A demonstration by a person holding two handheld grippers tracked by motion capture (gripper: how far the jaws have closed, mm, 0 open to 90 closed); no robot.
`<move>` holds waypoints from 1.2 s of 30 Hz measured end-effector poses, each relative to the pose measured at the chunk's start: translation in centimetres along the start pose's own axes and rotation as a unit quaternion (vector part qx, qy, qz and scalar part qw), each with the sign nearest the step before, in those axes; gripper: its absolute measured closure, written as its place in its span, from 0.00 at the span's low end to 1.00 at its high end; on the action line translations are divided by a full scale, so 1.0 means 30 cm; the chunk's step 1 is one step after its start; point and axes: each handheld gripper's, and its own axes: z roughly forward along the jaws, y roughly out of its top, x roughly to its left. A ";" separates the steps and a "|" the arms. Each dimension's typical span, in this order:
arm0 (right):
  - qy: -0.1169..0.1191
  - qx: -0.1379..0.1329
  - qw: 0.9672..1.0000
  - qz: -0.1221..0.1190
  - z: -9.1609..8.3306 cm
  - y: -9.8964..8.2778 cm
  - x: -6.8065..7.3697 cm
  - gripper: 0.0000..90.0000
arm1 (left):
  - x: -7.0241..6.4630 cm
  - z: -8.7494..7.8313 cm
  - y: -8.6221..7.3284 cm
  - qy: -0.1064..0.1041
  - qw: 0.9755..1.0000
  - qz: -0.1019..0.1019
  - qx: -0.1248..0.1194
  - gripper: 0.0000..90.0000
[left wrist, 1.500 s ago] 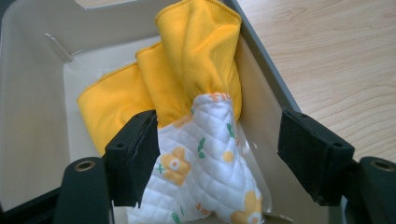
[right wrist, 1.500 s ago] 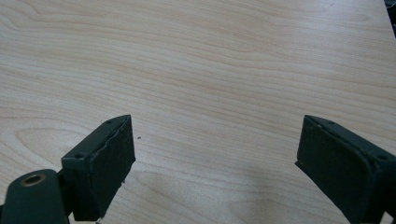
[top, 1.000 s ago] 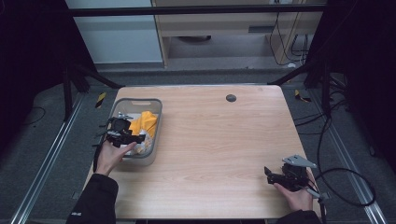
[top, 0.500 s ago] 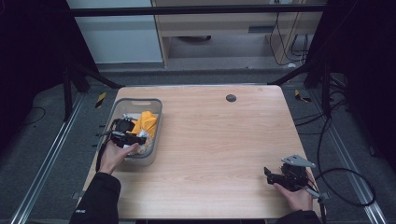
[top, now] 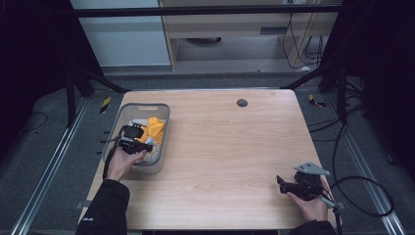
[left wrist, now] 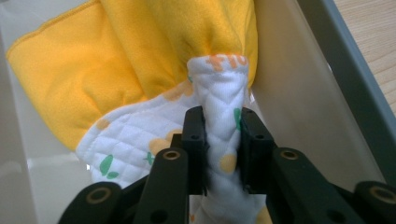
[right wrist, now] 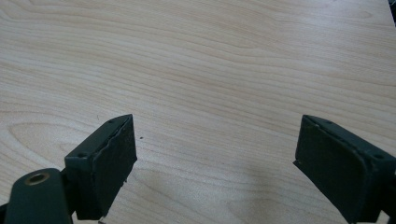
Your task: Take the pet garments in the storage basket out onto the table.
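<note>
Now, line by line.
Change: left gripper [left wrist: 218, 135] lower in the grey plastic bin [top: 164, 128] than half a second ago, nearer the 6 o'clock wall.
Left jaws: pinching a fold of white quilted cloth with orange and green print [left wrist: 219, 100].
Cloth place: inside the bin, under a yellow fleece cloth [left wrist: 140, 51].
Meaning: probably a grasp just made, lift-out next.
Right gripper [top: 288, 185]: jaws spread, empty, at 5 o'clock on the wooden table [top: 230, 147].
Edges: bin wall close at 3 o'clock of the pinch.
Room: bare tabletop from 12 to 4 o'clock.
</note>
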 end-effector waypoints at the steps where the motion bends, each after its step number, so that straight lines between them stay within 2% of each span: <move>1: 0.000 0.000 1.000 0.000 0.000 0.000 0.000 0.14 | 0.000 -0.001 0.000 0.001 1.000 0.000 0.000 0.85; 7: -0.002 -0.002 1.000 0.001 -0.004 0.002 -0.002 0.14 | -0.007 -0.025 -0.003 0.015 1.000 0.003 -0.006 0.89; 9: -0.003 -0.003 1.000 0.001 -0.005 0.002 -0.004 0.14 | -0.004 -0.052 -0.004 0.023 1.000 0.006 -0.013 0.90; 15: -0.004 -0.004 1.000 0.001 -0.005 0.003 -0.003 0.14 | 0.006 -0.111 0.000 0.026 0.999 0.004 -0.032 0.90; 21: -0.005 -0.005 1.000 0.002 -0.006 0.004 -0.004 0.14 | 0.007 -0.183 0.012 0.027 0.998 0.009 -0.058 0.91; 29: -0.006 -0.007 1.000 0.001 -0.007 0.004 -0.004 0.14 | -0.002 -0.255 0.023 0.030 0.996 0.017 -0.078 0.91; 36: -0.006 -0.008 1.000 0.002 -0.009 0.005 -0.003 0.14 | -0.023 -0.310 0.029 0.028 0.995 0.039 -0.088 0.91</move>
